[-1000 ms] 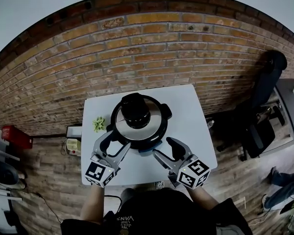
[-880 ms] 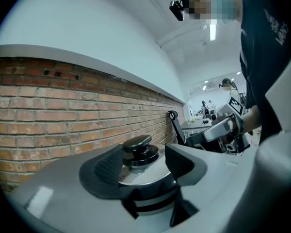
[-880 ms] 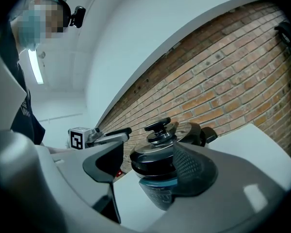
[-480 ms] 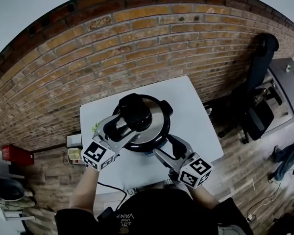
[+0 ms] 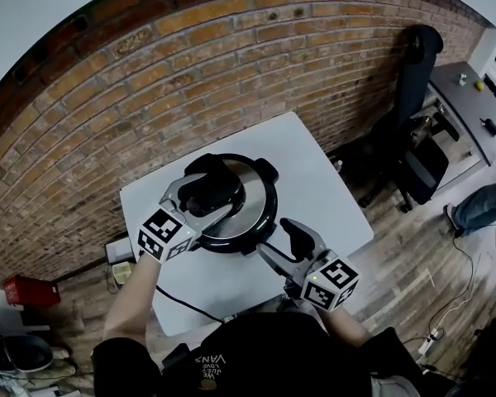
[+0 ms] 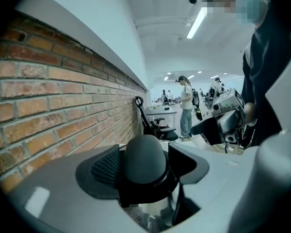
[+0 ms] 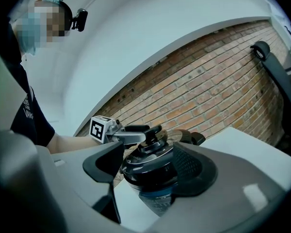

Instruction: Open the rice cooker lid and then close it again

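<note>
Left gripper view: the left gripper [image 5: 217, 193] has just been opening its jaws, now wide around the lid knob [image 6: 144, 157]. The right gripper [image 5: 279, 242] gapes empty just beside the rice cooker [image 5: 252, 209].

Brick wall [image 5: 149, 81], wood floor [image 5: 413, 275], office chair [image 5: 420, 170]
</note>
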A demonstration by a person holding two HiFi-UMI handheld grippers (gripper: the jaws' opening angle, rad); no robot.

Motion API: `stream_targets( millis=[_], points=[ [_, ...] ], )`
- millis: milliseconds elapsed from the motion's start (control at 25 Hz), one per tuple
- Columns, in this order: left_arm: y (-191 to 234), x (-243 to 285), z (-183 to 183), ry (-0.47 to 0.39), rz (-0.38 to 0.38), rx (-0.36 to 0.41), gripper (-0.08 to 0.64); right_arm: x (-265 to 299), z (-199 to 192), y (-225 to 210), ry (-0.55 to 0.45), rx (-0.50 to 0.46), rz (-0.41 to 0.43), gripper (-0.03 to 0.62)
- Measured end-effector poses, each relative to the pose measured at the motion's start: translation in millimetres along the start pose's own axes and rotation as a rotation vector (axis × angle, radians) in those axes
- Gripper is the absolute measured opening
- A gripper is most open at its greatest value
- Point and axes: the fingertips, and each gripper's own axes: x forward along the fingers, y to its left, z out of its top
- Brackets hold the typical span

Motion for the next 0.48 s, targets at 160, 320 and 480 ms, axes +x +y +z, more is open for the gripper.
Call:
stream_targets(
  millis=[160, 320, 480],
  points=[
    [-0.5, 16.8, -2.4, 0.058, -0.041, 0.01, 0.291, -5.2, 3.5, -6.3, -0.025, 0.0, -0.031, 0.31],
    [-3.1, 25.4, -3.1, 0.091, -0.057, 0.035, 0.293, -12.2, 6.0, -11.1, -0.037, 0.006, -0.059, 0.31],
    [-4.6, 26.6, -3.3, 0.101, -0.058, 0.064, 0.291, -19.4, 5.4, -13.8, -0.045, 0.012, -0.082, 0.31]
  ],
)
